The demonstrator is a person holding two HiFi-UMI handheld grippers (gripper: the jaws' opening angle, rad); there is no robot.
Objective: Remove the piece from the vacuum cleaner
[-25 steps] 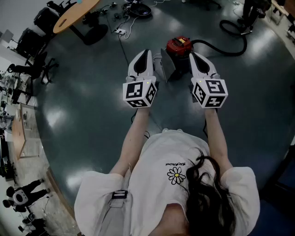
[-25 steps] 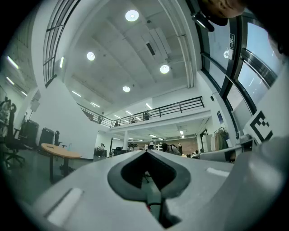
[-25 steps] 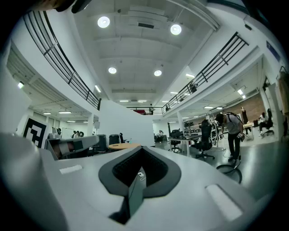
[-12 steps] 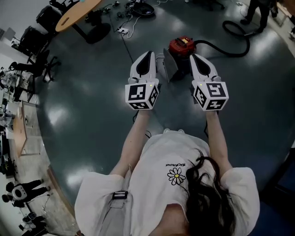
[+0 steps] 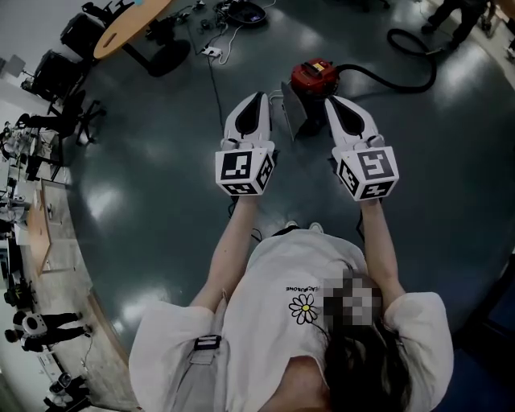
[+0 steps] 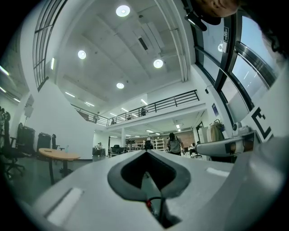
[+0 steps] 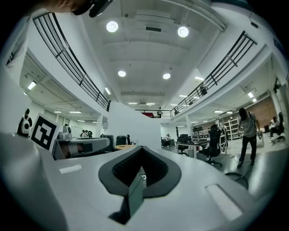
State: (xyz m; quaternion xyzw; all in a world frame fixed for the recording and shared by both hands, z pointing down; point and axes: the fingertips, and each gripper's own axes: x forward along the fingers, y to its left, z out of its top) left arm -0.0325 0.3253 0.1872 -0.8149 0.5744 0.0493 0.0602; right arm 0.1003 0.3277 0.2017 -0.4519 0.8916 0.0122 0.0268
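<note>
A red vacuum cleaner (image 5: 314, 75) stands on the dark floor ahead of me, with its black hose (image 5: 402, 80) curving off to the right. An upright grey piece (image 5: 293, 111) sits against its near left side. My left gripper (image 5: 257, 97) and right gripper (image 5: 331, 101) are held side by side above the floor, on either side of the vacuum and short of it. Both are shut with nothing in them. The left gripper (image 6: 146, 152) and the right gripper (image 7: 143, 148) point out across the hall in their own views, and neither view shows the vacuum.
An oval wooden table (image 5: 131, 26) and black office chairs (image 5: 63, 71) stand at the far left. A power strip with cables (image 5: 211, 55) lies on the floor behind the vacuum. A person's legs (image 5: 455, 12) show at the top right. Desks line the left edge.
Both grippers stay shut and side by side, drifting only slightly in the picture. The head view has shifted a little, so the vacuum sits a touch higher in it.
</note>
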